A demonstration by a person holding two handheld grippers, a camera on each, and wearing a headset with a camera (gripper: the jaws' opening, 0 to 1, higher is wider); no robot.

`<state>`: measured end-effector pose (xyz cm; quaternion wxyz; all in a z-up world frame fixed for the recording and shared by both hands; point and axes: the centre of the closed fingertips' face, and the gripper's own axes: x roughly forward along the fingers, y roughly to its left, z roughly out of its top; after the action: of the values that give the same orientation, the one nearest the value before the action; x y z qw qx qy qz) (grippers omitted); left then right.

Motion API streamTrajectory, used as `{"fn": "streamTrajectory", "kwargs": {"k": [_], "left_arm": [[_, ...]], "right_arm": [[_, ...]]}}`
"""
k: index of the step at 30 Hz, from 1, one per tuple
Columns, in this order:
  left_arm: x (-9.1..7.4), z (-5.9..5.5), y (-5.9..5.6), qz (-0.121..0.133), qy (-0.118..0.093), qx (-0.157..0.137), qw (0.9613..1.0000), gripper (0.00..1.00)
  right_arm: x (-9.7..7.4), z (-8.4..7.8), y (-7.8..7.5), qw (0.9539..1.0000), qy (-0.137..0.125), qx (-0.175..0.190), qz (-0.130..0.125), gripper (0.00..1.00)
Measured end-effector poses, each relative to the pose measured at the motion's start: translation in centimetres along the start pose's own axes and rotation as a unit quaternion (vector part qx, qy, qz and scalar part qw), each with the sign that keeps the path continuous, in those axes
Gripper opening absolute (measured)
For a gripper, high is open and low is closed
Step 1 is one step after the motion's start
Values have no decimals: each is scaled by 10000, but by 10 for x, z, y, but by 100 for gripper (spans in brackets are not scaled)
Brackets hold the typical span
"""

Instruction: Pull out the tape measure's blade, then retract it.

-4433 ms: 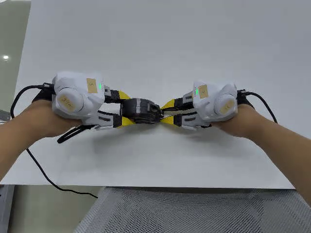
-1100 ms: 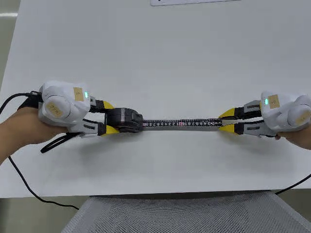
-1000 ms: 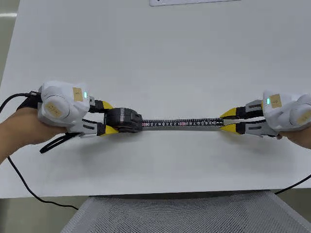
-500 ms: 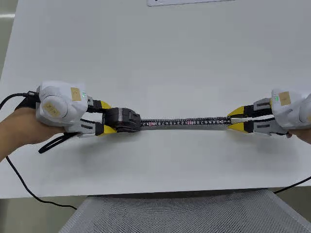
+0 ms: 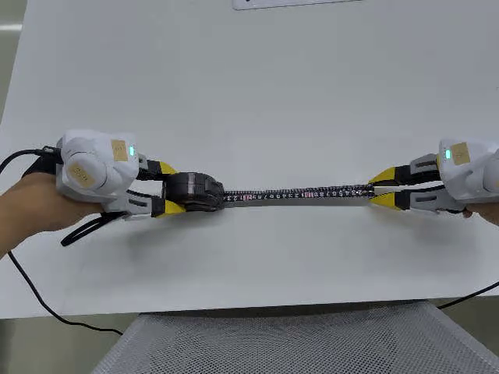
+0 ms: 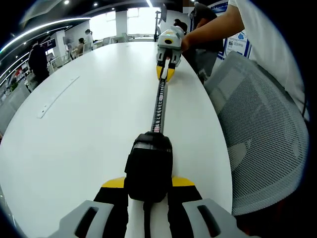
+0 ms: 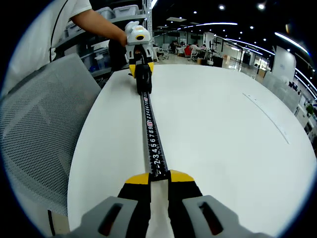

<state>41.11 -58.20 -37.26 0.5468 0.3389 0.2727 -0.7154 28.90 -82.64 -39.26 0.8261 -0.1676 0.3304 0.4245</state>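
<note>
The black tape measure case [image 5: 192, 192] sits just above the white table, clamped between the yellow-tipped jaws of my left gripper [image 5: 165, 188]; its own view shows the case [image 6: 149, 166] filling the gap between the jaws. The dark blade [image 5: 296, 195] with printed numbers runs out to the right, long and nearly straight. My right gripper [image 5: 382, 188] is shut on the blade's end, and in the right gripper view the blade [image 7: 150, 144] stretches away to the case [image 7: 143, 72] and the left gripper [image 7: 141, 67]. The right gripper [image 6: 166, 72] appears far off in the left gripper view.
The white table [image 5: 257, 93] spreads wide behind the tape. A thin white strip [image 5: 292, 3] lies at its far edge. A grey mesh chair back [image 5: 296, 343] stands at the near edge. A black cable [image 5: 47, 300] trails from the left hand.
The right gripper has moved further right, drawing more blade out of the case. The left gripper and case stayed nearly in place. At the earliest frame the grippers were close together.
</note>
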Motion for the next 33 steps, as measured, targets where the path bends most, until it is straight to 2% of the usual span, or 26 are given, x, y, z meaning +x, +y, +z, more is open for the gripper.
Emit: {"fn": "streamTrajectory", "kwargs": {"k": [9, 32, 33], "left_arm": [[0, 0, 0, 47, 34, -32, 10000, 28], [-1, 0, 1, 70, 80, -156, 9998, 29], [-1, 0, 1, 79, 79, -170, 9998, 29]], "right_arm": [[4, -5, 4, 9999, 108, 55, 19, 10], [4, -5, 6, 9998, 158, 61, 105, 13], [4, -4, 6, 9998, 104, 103, 96, 14]]}}
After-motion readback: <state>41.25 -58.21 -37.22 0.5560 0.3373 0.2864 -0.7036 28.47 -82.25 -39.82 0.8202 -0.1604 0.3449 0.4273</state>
